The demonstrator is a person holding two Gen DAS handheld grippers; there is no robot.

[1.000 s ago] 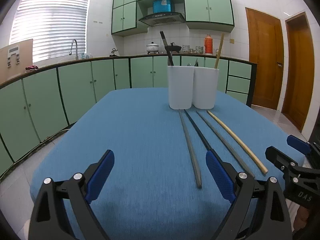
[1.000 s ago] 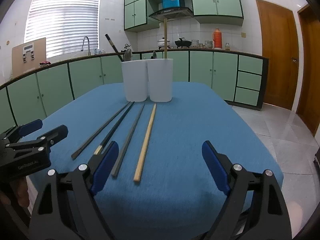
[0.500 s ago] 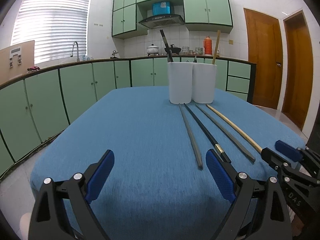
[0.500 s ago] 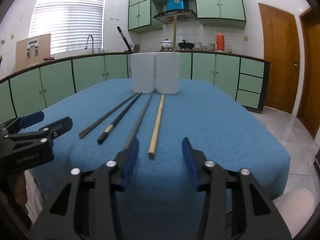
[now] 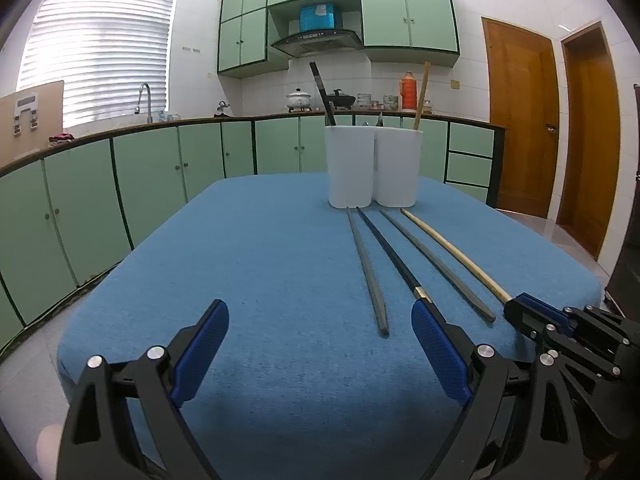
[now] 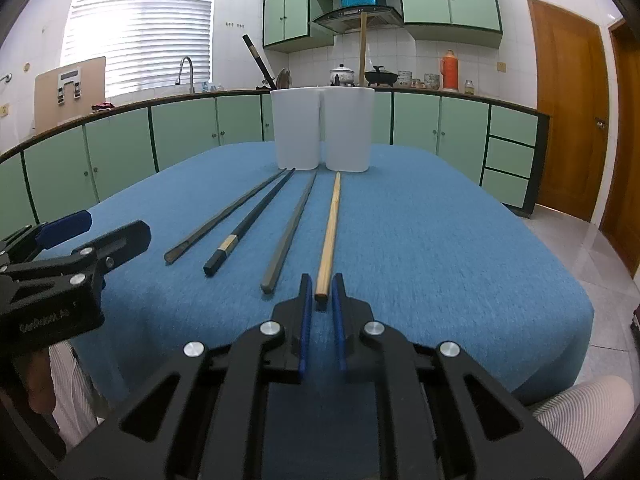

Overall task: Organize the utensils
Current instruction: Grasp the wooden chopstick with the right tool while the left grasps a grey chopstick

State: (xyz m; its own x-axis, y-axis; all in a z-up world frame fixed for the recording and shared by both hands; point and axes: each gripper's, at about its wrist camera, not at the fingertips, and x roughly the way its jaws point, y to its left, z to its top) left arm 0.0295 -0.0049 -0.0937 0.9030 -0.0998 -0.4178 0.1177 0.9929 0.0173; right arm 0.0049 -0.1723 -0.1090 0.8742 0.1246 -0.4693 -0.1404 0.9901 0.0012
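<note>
Several chopsticks lie side by side on the blue tablecloth (image 6: 440,240). My right gripper (image 6: 321,282) is closing its jaws on the near end of the light wooden chopstick (image 6: 331,228), the rightmost one, and its blue pads flank that tip tightly. Left of it lie a grey chopstick (image 6: 292,228), a black one with a gold band (image 6: 250,224) and another grey one (image 6: 224,216). My left gripper (image 5: 320,320) stands open over bare cloth, empty. Two white holders (image 5: 350,168) (image 5: 398,168) stand behind, with a black stick and a wooden stick upright in them.
The table's near edge runs just under both grippers. Green cabinets (image 5: 140,184) and a counter with a sink wrap the left and back. Wooden doors (image 5: 520,120) are at the right. A person's striped sleeve (image 6: 76,384) shows at the lower left.
My right gripper's jaws went from wide open to shut around the wooden chopstick's near end, and it lined up behind that stick. The left gripper stayed open and barely moved.
</note>
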